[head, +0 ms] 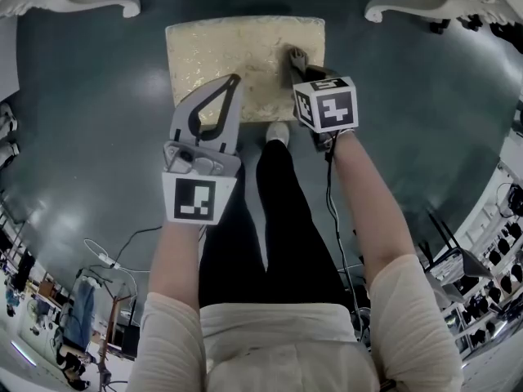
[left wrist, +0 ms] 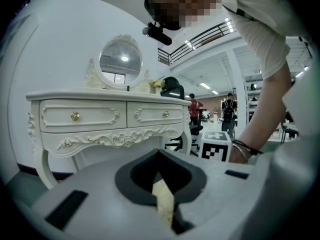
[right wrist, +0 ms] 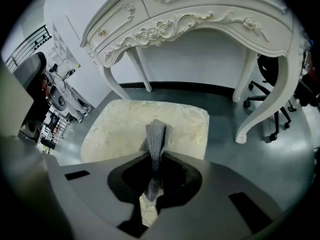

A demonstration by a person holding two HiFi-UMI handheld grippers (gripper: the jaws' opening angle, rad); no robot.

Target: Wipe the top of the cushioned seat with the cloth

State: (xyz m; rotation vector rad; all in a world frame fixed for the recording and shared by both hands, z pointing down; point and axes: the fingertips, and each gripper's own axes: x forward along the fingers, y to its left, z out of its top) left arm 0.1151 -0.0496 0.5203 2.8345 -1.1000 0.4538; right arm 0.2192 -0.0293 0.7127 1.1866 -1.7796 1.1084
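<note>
The cushioned seat (head: 245, 46) is a pale gold patterned stool on the dark floor, right in front of me. My right gripper (head: 296, 65) hovers over the seat's near right part, shut on a grey knitted cloth (head: 292, 55). In the right gripper view the cloth (right wrist: 158, 136) stands folded between the jaws, above the seat (right wrist: 120, 126). My left gripper (head: 234, 80) is over the seat's near left edge, shut and holding nothing. In the left gripper view a strip of the seat (left wrist: 164, 204) shows through the gap behind the closed jaws.
A white carved dressing table (right wrist: 200, 14) stands just beyond the seat, its curved legs (head: 90, 5) at either side. An office chair (right wrist: 272, 79) sits past the table's right leg. My shoe (head: 278, 131) is at the seat's near edge. Cables (head: 110, 256) lie on the floor at the left.
</note>
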